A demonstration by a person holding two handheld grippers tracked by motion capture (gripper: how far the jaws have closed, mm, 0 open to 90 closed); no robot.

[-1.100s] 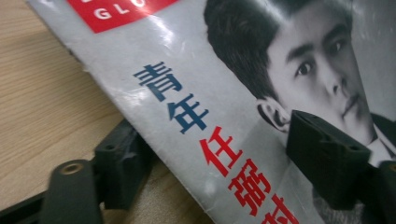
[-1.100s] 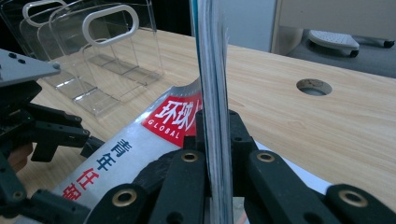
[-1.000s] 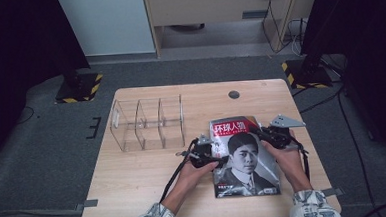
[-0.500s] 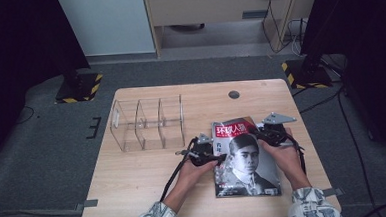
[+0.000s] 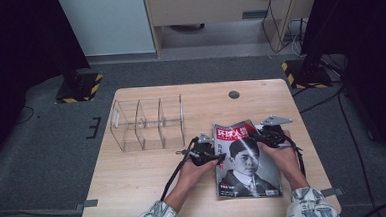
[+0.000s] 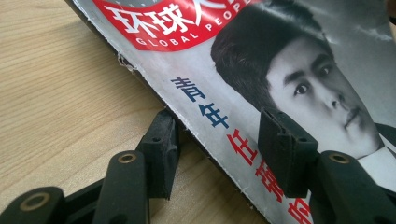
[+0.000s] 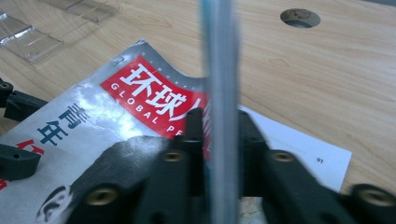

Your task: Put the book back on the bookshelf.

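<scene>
One glossy magazine with a red title band and a portrait cover (image 5: pixel 244 158) lies on the wooden counter (image 5: pixel 149 171), near-right. Two claws work it. The left claw (image 6: pixel 219 140) straddles its left edge, jaws closing in, pads not yet pressing. The right claw (image 7: pixel 217 140), jaws just loosening, stands around lifted pages. One clear three-compartment plastic organizer (image 5: pixel 146 123) stands far-left, well apart.

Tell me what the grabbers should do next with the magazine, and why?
Probably close the left gripper on the magazine spine edge. Its jaws, just closing, straddle that edge without pinching. The right gripper has pages upright between its jaws, which have just been opening, so the spine needs holding.
</scene>
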